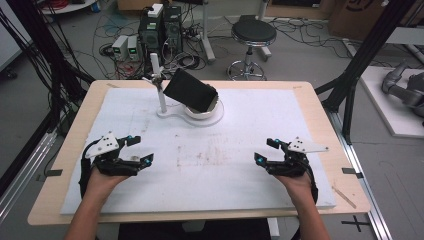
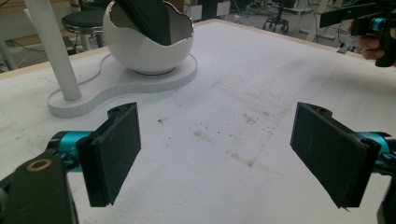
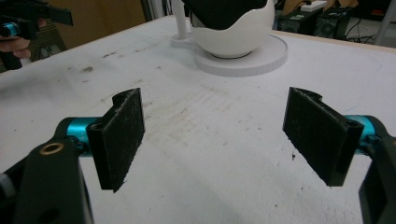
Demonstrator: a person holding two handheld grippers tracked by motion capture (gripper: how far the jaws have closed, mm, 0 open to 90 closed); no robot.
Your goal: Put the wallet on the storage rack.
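Both grippers, left point(image 1: 136, 150) and right point(image 1: 265, 151), spread wide and empty near the front edge; black slab point(image 1: 190, 90) at 12 o'clock, tilted in white bowl point(image 1: 202, 112): judged stiff, light, smooth, best pinched across its raised upper edge.

The black slab point(image 1: 190, 90) hid most of the white bowl's point(image 1: 202, 112) inside, and its lower end was out of sight there. In the left gripper view the frame's top edge cut off the slab point(image 2: 148, 18) and the white post point(image 2: 51, 46).
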